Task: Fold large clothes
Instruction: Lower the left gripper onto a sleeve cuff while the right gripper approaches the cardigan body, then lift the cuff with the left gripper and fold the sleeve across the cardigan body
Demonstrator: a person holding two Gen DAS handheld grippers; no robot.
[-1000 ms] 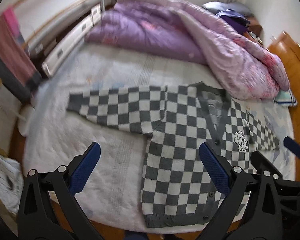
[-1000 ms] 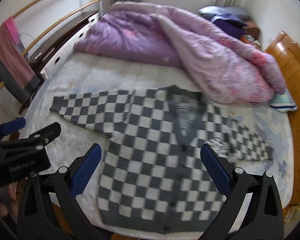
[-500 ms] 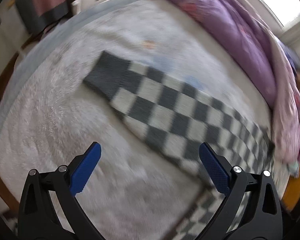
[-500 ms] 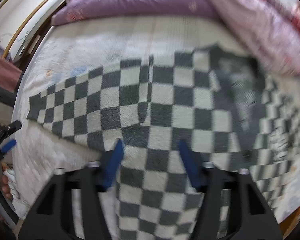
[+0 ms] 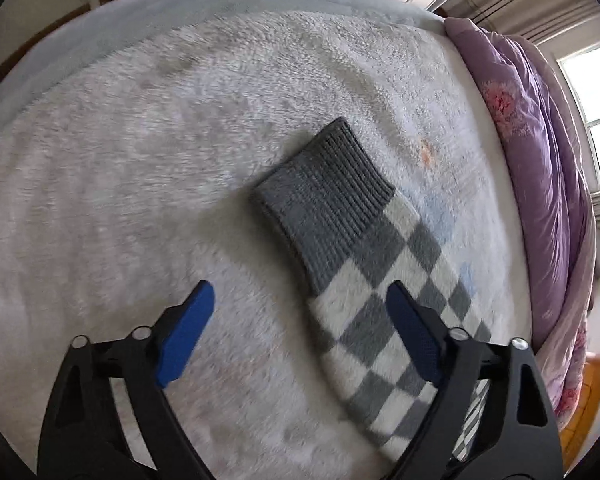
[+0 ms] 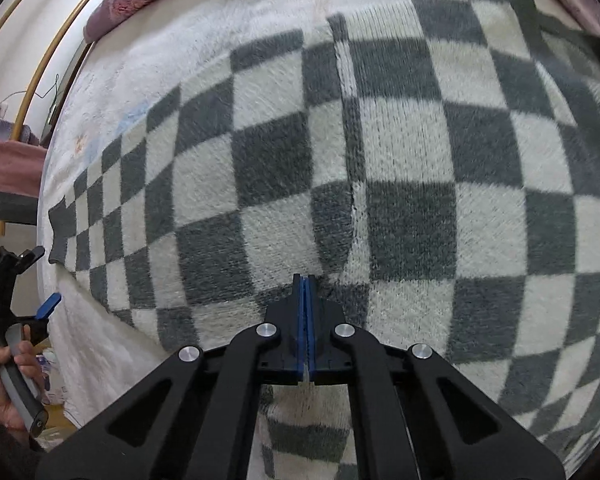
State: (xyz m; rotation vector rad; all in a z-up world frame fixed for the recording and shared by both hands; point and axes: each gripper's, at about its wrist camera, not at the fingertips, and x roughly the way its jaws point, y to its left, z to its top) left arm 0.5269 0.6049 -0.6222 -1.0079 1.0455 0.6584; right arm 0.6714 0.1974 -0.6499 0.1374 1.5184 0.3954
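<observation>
A grey-and-white checked cardigan (image 6: 400,152) lies flat on the bed. Its sleeve runs left and ends in a ribbed grey cuff (image 5: 324,208). My left gripper (image 5: 300,332) hangs just above that sleeve end, jaws wide but closing. The sleeve lies between and under the fingers (image 5: 412,336), and the pads do not press it. My right gripper (image 6: 305,292) is shut, pads together, its tips down on the cardigan where sleeve meets body. I cannot tell if any cloth is pinched. In the right wrist view, the left gripper (image 6: 40,312) shows by the cuff, held by a hand (image 6: 8,384).
A fluffy white blanket (image 5: 140,160) covers the bed. A bunched purple duvet (image 5: 540,168) lies along the far side by a window. A wooden rail (image 6: 48,56) and a pink towel (image 6: 4,160) stand beyond the bed's left edge.
Both grippers have dropped from high above the bed to just over the cardigan. The left swung out to the sleeve cuff. The right went from wide open to shut.
</observation>
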